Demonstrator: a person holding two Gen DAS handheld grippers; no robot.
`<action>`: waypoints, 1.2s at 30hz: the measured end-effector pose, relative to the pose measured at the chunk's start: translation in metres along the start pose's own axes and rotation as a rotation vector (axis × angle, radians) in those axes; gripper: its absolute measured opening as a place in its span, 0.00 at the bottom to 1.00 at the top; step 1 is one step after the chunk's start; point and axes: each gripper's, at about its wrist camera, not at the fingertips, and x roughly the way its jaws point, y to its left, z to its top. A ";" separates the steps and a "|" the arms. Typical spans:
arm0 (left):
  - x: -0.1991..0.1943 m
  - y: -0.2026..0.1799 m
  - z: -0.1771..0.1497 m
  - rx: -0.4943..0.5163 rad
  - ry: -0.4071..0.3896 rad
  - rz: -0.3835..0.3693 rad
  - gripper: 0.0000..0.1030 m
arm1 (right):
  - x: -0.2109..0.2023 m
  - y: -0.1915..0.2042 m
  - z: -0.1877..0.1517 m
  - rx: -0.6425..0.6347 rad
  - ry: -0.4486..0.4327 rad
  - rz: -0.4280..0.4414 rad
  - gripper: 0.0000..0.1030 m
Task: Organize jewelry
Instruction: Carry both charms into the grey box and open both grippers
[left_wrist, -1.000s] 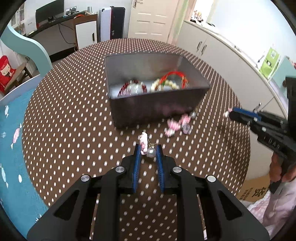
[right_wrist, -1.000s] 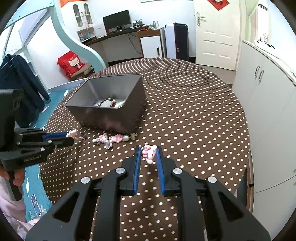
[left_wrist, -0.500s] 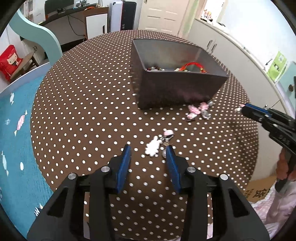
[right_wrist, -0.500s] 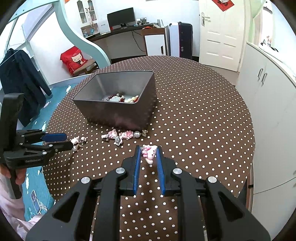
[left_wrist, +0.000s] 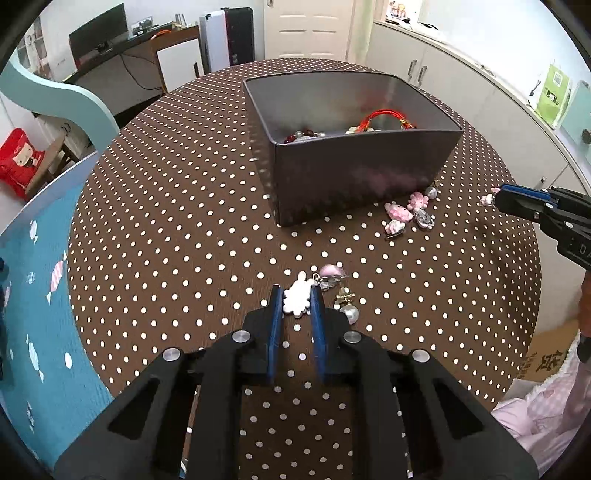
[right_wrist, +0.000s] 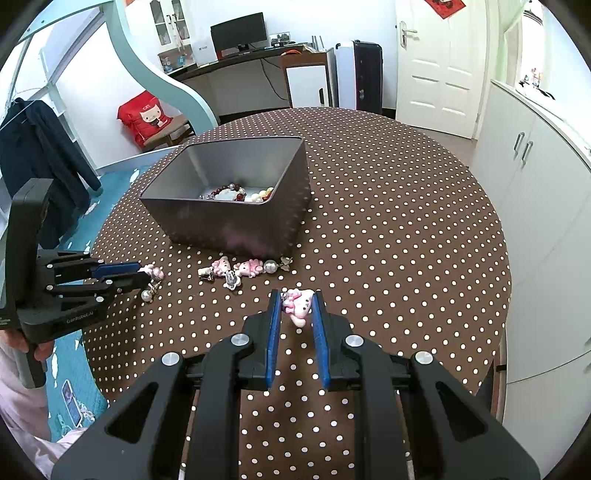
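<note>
My left gripper (left_wrist: 296, 293) points down at the dotted table; its jaws are closing and the blue pads press on a white flower charm (left_wrist: 295, 301). A pink bead (left_wrist: 332, 271) and a pearl (left_wrist: 349, 314), linked to that charm, lie on the cloth beside it. My right gripper (right_wrist: 295, 297) is shut on a pink cat charm (right_wrist: 299, 308) just above the table. Behind both stands the grey metal box (left_wrist: 354, 173) with beaded bracelets (right_wrist: 236, 194) and a red cord (left_wrist: 384, 118) inside. From the right wrist, the left gripper (right_wrist: 142, 275) shows at the left.
Several loose pink charms (left_wrist: 406, 214) and a pearl lie against the box's near wall, also visible as pink charms (right_wrist: 240, 269) in the right wrist view. The round brown table (right_wrist: 406, 221) is dotted white. White cabinets (right_wrist: 535, 184) stand right. A person's hand (right_wrist: 22, 339) holds the left gripper's handle.
The left gripper let go of the pink-and-pearl piece, opened over it on the table, and has now closed on its white charm. The right gripper kept its hold and barely moved.
</note>
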 end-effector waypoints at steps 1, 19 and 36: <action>0.000 0.001 0.001 -0.011 0.001 -0.004 0.14 | 0.000 0.000 0.001 -0.001 -0.001 0.003 0.15; -0.080 0.014 0.066 -0.064 -0.274 -0.029 0.14 | -0.027 0.022 0.066 -0.113 -0.155 0.029 0.15; -0.037 -0.003 0.113 -0.063 -0.213 -0.019 0.23 | 0.011 0.035 0.092 -0.103 -0.099 0.059 0.41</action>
